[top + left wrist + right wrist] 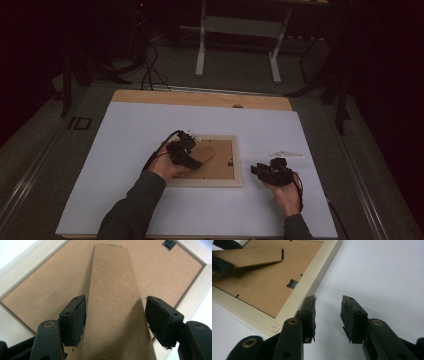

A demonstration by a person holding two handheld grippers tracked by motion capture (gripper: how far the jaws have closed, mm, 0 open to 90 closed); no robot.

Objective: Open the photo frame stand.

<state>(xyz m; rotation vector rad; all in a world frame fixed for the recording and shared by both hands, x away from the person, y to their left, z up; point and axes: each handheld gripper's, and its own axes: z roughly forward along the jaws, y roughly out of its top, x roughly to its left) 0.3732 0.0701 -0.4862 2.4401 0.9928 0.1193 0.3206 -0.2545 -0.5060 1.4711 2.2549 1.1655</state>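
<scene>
A white sheet [125, 150] is covering the table in a dark room. The picture frame [238, 165] is lying face-down at centre. The left gripper [115, 315] is hovering, jaws spread, astride the easel stand [110, 285]. The right gripper [328, 315] is resting beside the frame, jaws apart, gripping nothing.

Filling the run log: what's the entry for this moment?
left claw: open, astride stand flap | right claw: open, empty, beside picture frame | frame: face-down

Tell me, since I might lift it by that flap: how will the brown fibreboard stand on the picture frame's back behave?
The brown fibreboard stand looks thin, flat, probably stiff and light. Raised off the pale wooden frame, it likely pivots rather than lifting it.
</scene>
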